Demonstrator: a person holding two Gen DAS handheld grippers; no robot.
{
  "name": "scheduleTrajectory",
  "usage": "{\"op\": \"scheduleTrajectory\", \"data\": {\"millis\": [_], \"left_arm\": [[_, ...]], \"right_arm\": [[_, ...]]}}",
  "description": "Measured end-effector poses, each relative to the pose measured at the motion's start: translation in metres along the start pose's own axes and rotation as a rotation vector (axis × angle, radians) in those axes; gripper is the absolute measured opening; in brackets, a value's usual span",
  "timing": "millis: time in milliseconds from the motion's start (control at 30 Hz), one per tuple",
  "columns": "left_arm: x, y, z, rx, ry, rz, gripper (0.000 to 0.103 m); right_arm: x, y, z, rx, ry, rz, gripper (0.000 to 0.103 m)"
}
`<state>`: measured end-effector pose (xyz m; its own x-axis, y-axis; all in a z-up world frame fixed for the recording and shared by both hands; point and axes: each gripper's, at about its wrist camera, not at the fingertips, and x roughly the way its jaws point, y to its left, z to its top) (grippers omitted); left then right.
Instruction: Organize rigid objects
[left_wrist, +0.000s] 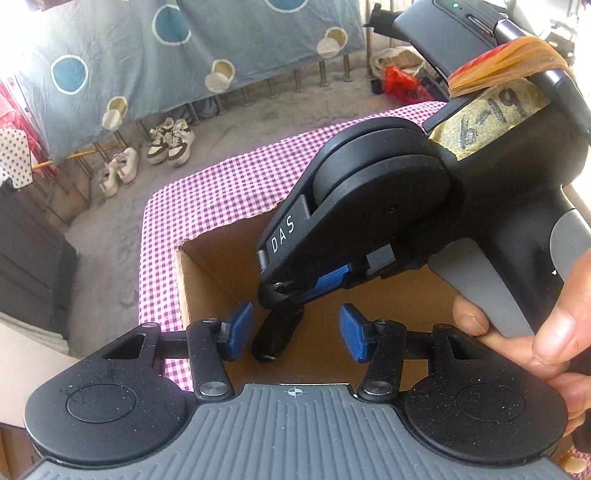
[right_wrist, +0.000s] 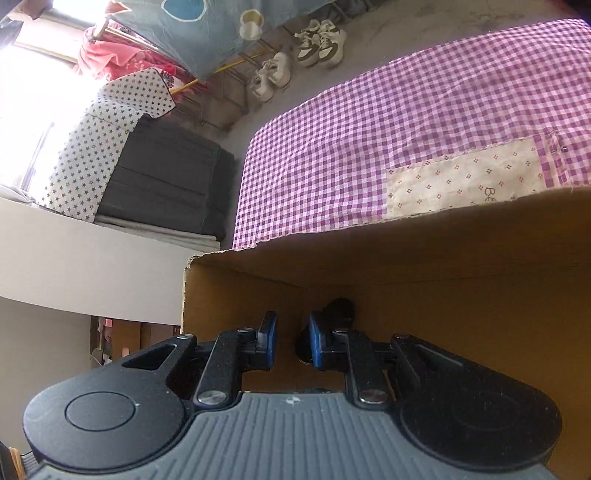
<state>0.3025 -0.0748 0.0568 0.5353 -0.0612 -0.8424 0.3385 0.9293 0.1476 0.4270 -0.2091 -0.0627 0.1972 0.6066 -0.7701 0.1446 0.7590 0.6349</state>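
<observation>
Black cylindrical object lies on the floor of the open cardboard box, near the box's left wall.

Left wrist view: the left gripper hangs over the box's near rim, jaws spread wide with nothing between the blue pads. The right gripper, held in the person's right hand, reaches down into the box; its tip sits just above the black object. The box stands at the near left corner of the checked tablecloth.

Right wrist view: the right gripper points into the box. Its jaws stand apart by a narrow gap and nothing is clamped between them. The black object shows just beyond the right pad, against the far wall. No other contents are visible in the box.

Step in hand, by judgement: depositing the object in the box, release apparently complete. The next move calls for lifting the right gripper straight up clear of the rim without catching the box wall, then locating another rigid item; none is visible on the cloth.
</observation>
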Motion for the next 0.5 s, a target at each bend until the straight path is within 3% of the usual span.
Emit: {"op": "scheduleTrajectory", "data": {"millis": [100, 267, 500], "left_arm": [[-0.010, 0.001, -0.002, -0.011, -0.023, -0.016, 0.053], [-0.046, 0.002, -0.008, -0.029, -0.092, -0.040, 0.053], [-0.125, -0.010, -0.047, -0.017, -0.221, -0.113, 0.057]], "right_arm": [[-0.009, 0.001, -0.001, -0.005, -0.016, 0.010, 0.020], [-0.062, 0.004, -0.022, -0.031, -0.094, 0.048, 0.020], [-0.182, 0.004, -0.107, -0.118, -0.259, 0.133, 0.021]]}}
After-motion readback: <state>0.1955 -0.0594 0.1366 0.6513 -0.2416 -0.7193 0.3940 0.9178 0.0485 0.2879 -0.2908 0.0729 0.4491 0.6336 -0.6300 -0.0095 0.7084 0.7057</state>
